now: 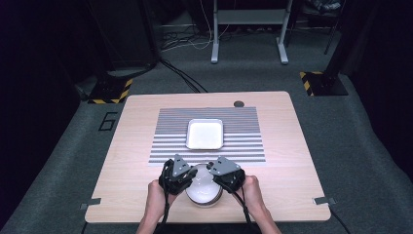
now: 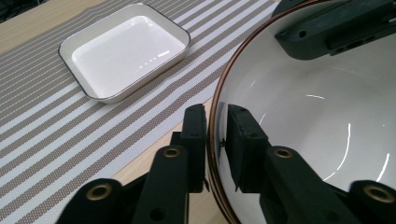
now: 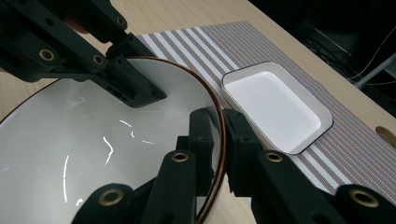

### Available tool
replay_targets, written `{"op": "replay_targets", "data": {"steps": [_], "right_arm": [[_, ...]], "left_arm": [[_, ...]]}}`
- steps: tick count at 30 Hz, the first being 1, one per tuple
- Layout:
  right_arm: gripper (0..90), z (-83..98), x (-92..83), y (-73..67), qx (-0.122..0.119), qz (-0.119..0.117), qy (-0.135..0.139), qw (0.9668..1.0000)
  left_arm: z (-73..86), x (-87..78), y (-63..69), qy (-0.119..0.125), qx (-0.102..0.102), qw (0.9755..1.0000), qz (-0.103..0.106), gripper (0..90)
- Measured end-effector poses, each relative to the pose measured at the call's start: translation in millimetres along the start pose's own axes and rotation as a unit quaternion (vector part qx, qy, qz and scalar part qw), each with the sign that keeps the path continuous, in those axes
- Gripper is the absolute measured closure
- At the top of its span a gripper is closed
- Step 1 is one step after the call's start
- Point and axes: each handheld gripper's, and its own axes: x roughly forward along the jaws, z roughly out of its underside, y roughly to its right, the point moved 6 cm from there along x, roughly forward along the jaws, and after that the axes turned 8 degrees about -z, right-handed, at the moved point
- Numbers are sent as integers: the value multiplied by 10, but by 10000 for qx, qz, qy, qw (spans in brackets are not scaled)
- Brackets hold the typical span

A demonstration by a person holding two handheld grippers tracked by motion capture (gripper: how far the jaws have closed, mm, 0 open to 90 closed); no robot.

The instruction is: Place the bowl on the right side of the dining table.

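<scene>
Left gripper (image 1: 187,171) pinching the bowl (image 1: 203,191) rim at 9 o'clock, right gripper (image 1: 217,170) pinching the rim at 3 o'clock, bowl at the table (image 1: 126,161) near edge, white tray (image 1: 205,134) on striped mat (image 1: 243,141) at 12 o'clock of the bowl.

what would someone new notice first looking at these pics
First, the white bowl at the table's near edge, its brown rim pinched on either side by the left tool and the right tool. Next, the empty white rectangular dish, farther back on the striped mat.
</scene>
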Motion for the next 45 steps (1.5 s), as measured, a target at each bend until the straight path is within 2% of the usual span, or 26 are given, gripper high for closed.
{"op": "replay_targets", "data": {"steps": [1,4,6,8,9,11,14,16,18,20,22,24,27,28,30,34,35,38,39,42,45], "right_arm": [[825,3,-5,-5,48,6,8,10000],[821,6,-15,-5,144,-3,-16,9999],[808,7,-28,2,402,-27,-86,9992],[758,14,-26,2,648,-87,-254,9975],[742,18,-22,2,698,-110,-315,9970],[747,32,-17,3,746,-156,-419,9962],[805,72,38,11,1026,-94,-580,9930],[821,70,43,21,1006,-56,-585,9932],[832,58,43,12,839,22,-575,9948],[834,52,45,15,745,36,-522,9958],[835,50,45,13,733,47,-478,9962],[835,47,42,11,689,56,-435,9967],[834,37,30,10,556,29,-394,9977],[833,29,24,9,511,75,-381,9979],[832,12,11,-2,382,161,-343,9986],[831,-1,0,-5,292,249,-237,9990],[830,-8,-5,-13,232,298,-201,9991],[829,-2,-4,-12,270,286,-196,9990],[826,12,-6,-8,359,261,-183,9988],[820,24,-7,-2,455,234,-173,9985],[758,60,57,25,701,83,-416,9966]], "left_arm": [[-8,-3,5,13,73,10000,-45,792],[-21,-20,6,75,112,9999,-88,809],[-35,-51,13,95,256,9995,-182,815],[-38,-57,20,126,250,9994,-208,825],[-40,-88,22,159,297,9991,-274,829],[-42,-98,27,185,332,9987,-325,833],[-56,-123,50,270,481,9971,-520,833],[-61,-133,61,277,557,9962,-608,834],[-63,-144,61,281,627,9953,-675,834],[-60,-144,62,296,572,9955,-695,833],[-59,-142,57,292,593,9955,-683,831],[-53,-122,51,264,530,9964,-601,824],[-44,-79,47,189,535,9969,-539,793],[-46,-58,50,211,523,9973,-480,793],[-51,-42,59,207,546,9970,-501,791],[-63,-74,45,346,468,9970,-514,823],[-70,-100,51,418,531,9957,-634,828],[-72,-109,68,490,561,9947,-703,833],[-77,-117,81,534,674,9933,-776,834],[-81,-125,90,551,756,9922,-826,834],[-86,-128,96,595,799,9913,-864,834]]}}
